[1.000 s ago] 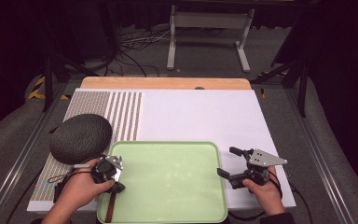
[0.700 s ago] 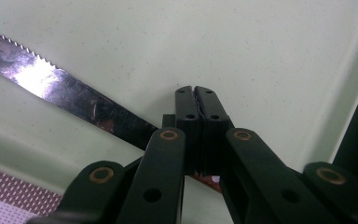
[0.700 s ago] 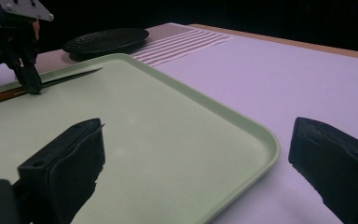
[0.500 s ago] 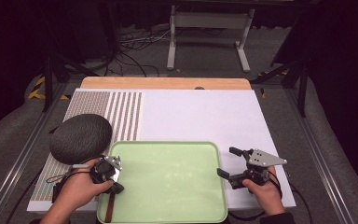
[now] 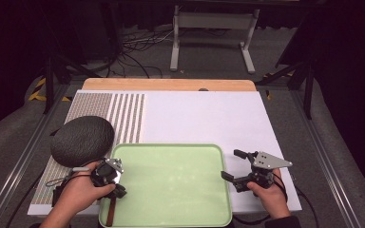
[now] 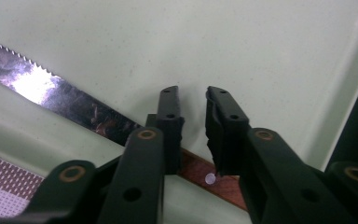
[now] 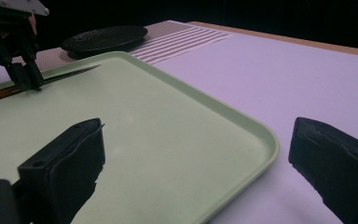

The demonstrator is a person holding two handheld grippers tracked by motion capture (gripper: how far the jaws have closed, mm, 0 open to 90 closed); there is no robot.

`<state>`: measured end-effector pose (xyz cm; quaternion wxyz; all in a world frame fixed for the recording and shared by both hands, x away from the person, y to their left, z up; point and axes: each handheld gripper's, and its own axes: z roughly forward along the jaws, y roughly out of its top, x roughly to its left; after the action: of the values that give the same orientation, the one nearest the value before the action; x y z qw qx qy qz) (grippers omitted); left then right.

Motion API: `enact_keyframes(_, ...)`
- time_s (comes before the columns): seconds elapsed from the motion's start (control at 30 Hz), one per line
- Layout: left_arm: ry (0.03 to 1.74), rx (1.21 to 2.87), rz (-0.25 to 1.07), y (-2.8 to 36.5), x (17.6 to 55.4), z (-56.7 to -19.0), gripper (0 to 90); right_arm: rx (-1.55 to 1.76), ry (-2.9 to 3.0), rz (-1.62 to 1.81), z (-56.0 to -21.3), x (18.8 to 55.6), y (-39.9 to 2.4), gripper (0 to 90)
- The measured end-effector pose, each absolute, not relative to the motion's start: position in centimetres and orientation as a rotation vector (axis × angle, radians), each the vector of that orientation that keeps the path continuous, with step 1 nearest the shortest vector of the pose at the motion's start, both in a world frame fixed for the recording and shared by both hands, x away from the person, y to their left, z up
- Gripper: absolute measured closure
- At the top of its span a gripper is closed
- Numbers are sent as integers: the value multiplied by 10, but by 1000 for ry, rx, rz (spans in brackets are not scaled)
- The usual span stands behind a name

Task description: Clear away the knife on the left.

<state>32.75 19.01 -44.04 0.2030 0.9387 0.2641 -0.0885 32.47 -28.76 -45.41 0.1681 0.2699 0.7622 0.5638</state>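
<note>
worktop (image 5: 209, 118) was white, with a wood strip (image 5: 171, 84) along its far edge. on it directly: striped mat (image 5: 119, 114) at left, dark round plate (image 5: 82, 140) on the mat, green tray (image 5: 171, 216) at near centre.

The black two-jaw left gripper (image 5: 116, 186) is held pointing down, jaws just opened slightly; the black two-jaw right gripper (image 5: 233, 165) is held level, jaws spread wide
</note>
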Motion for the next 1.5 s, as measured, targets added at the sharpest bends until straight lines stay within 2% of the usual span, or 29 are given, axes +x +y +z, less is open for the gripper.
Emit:
enact_keyframes(0.07, 745, 2589, -235, 190, 327, -438, 710, 768, 2169, 1603, -454, 325, -288, 43)
enact_keyframes(0.2, 761, 2557, -156, 190, 325, -430, 460, 768, 2169, 1602, -454, 325, -288, 44)
enact_keyframes(0.33, 752, 2527, -87, 190, 324, -424, 274, 771, 2164, 1602, -453, 324, -288, 44)
enact_keyframes(0.47, 742, 2483, -32, 192, 323, -419, 183, 775, 2158, 1601, -453, 323, -290, 44)
enact_keyframes(0.7, 705, 2413, 35, 196, 321, -415, 117, 775, 2154, 1602, -453, 322, -290, 44)
enact_keyframes(0.83, 641, 2347, 123, 200, 319, -412, 84, 775, 2153, 1605, -452, 322, -291, 44)
enact_keyframes(1.1, 550, 2234, 190, 211, 315, -411, 67, 776, 2145, 1608, -452, 321, -292, 43)
enact_keyframes(1.5, 520, 1995, 279, 241, 306, -432, 57, 773, 2143, 1608, -452, 321, -293, 42)
